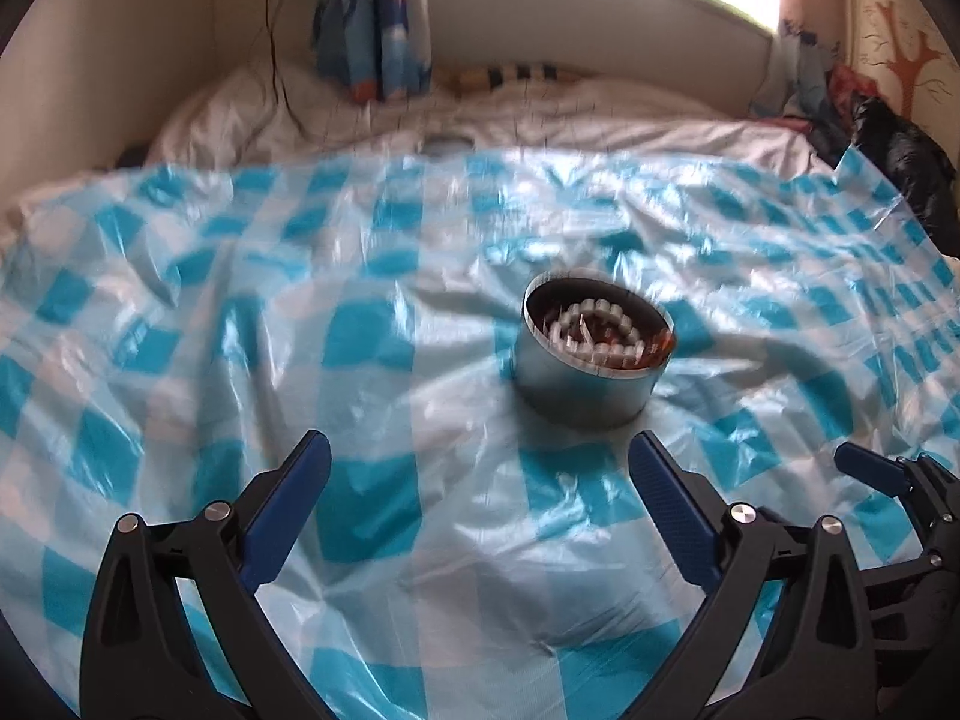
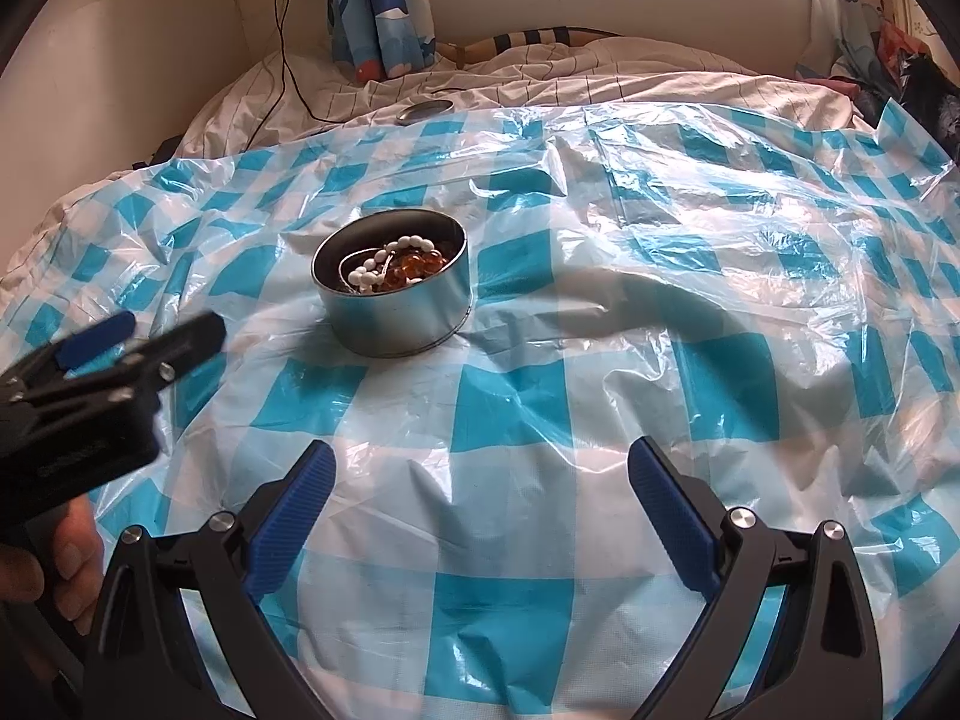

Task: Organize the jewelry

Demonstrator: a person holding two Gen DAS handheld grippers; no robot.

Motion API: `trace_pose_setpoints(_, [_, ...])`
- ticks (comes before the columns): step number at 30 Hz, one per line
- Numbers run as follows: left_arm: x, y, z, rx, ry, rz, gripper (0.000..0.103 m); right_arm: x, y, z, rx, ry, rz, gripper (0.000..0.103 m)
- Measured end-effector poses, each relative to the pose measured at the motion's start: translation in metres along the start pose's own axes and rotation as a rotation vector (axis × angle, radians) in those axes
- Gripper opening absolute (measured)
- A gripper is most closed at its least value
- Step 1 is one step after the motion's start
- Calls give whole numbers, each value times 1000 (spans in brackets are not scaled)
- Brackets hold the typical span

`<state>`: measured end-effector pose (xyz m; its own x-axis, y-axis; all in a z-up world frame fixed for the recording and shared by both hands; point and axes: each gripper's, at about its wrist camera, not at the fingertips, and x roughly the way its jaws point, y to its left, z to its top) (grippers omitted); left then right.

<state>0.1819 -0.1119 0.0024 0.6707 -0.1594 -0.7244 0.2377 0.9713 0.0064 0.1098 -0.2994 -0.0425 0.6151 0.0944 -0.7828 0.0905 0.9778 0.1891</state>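
A round metal tin stands on the blue-and-white checked plastic sheet. It holds a white bead bracelet and amber beads. In the right wrist view the tin sits left of centre, with the white beads on top. My left gripper is open and empty, just short of the tin. My right gripper is open and empty, nearer than the tin and to its right. The left gripper also shows at the left edge of the right wrist view.
The tin's lid lies at the far edge of the sheet on a white striped duvet. A black cable runs down the wall. Rolled blue curtains hang behind. Clothes are piled at far right.
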Motion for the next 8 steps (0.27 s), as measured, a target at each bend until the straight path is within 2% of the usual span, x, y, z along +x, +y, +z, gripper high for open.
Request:
trace_pose_setpoints(3, [8, 1, -2, 4, 49, 21, 95, 1, -1, 0, 7, 3, 0, 96])
trace_pose_setpoints(8, [10, -3, -4, 19, 70, 8, 95, 1, -3, 0, 13, 5, 2, 96])
